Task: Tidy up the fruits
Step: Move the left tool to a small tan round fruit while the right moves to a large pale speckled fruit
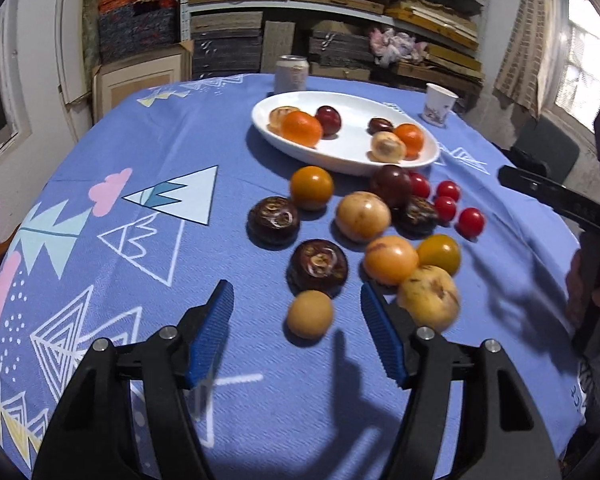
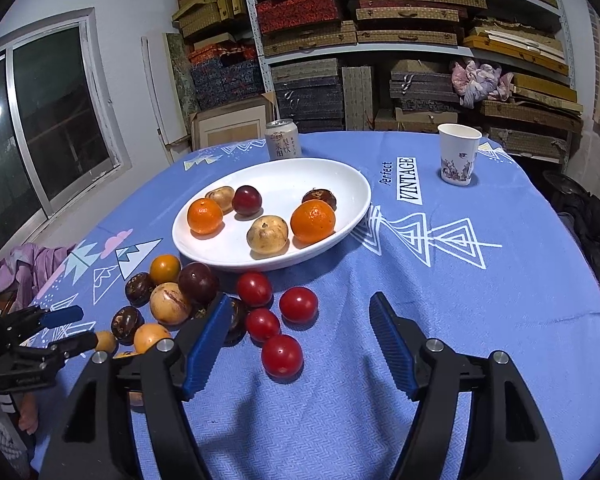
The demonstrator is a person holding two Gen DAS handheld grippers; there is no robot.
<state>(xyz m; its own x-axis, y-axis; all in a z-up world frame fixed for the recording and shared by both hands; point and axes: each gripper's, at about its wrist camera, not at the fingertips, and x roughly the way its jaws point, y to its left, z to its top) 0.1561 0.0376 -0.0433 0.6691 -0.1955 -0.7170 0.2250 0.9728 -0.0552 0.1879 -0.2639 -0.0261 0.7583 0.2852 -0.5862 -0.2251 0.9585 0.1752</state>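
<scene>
A white oval plate (image 1: pixel 434 156) (image 2: pixel 284 184) at the back of the table holds two oranges, dark plums and tan fruits. In front of it lie loose fruits: yellow-orange ones, tan ones, dark brown ones and several red cherry tomatoes (image 2: pixel 282 356). My left gripper (image 1: pixel 296 295) is open near the pile's front. A small tan fruit (image 1: pixel 310 315) shows between its blue pads, untouched. My right gripper (image 2: pixel 300 300) is open too, with the tomatoes between and just beyond its tips, none pressed. Each gripper shows at the edge of the other's view.
A drink can (image 2: pixel 283 140) stands behind the plate and a paper cup (image 2: pixel 458 154) at the back right. The round table wears a blue patterned cloth (image 2: pixel 480 320). Shelves of boxes fill the back wall. A purple cloth (image 2: pixel 32 264) lies off the left edge.
</scene>
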